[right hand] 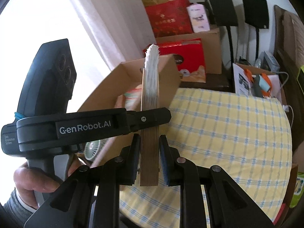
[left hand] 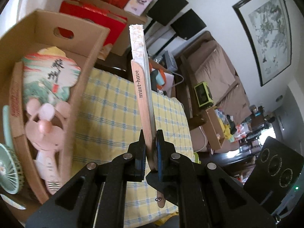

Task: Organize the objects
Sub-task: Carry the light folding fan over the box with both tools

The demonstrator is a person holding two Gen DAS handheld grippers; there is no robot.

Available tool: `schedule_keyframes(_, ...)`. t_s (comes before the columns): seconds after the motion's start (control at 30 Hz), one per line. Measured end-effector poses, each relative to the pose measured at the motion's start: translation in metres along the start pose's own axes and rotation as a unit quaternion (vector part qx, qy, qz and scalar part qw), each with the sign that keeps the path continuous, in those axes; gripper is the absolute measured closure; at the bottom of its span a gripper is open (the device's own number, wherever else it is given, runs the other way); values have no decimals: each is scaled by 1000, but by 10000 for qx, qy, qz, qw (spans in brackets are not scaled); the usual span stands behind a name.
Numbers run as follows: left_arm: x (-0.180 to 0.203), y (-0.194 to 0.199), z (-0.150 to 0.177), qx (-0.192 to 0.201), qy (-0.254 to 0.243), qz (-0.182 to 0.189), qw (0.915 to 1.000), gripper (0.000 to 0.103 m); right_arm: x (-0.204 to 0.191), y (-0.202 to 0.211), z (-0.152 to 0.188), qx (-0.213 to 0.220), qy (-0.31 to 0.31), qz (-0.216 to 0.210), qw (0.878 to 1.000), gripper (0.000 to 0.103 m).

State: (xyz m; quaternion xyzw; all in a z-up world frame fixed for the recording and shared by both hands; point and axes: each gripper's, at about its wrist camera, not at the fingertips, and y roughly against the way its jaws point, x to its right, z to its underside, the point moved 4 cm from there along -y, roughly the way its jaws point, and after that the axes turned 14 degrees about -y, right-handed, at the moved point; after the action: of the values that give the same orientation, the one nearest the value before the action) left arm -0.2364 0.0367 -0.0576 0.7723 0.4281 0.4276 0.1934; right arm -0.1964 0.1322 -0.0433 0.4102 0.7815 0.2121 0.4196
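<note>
A closed folding fan (left hand: 141, 87) with wooden ribs marked "must-have" and white paper stands upright above the table. My left gripper (left hand: 151, 138) is shut on its lower ribs. In the right wrist view the fan (right hand: 150, 95) shows edge-on, with the left gripper (right hand: 146, 119) clamped across it. My right gripper (right hand: 149, 142) has a finger on each side of the fan's base, with small gaps showing. An open cardboard box (left hand: 89, 57) to the left holds a painted round fan (left hand: 49, 72), a pink mouse-shaped handheld fan (left hand: 47, 133) and a green fan (left hand: 9, 165).
A yellow checked cloth (right hand: 228, 129) covers the table. Red gift boxes (right hand: 182, 57) and cardboard boxes stand behind. A small carton (right hand: 254, 79) with orange and blue items sits at the back right. A sofa (left hand: 218, 72) lies beyond.
</note>
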Motion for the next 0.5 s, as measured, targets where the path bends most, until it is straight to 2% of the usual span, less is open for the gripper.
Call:
schedule_keyframes(0.3,-23,32,-5,145,37,-217,9997,94,-38,-17,-5,-61,194,-110,9997,83)
schedule_keyframes(0.5,-55,49,-5,140,156,-378,9991,94,-58,-41,-5,-259,113,-331,9991,83)
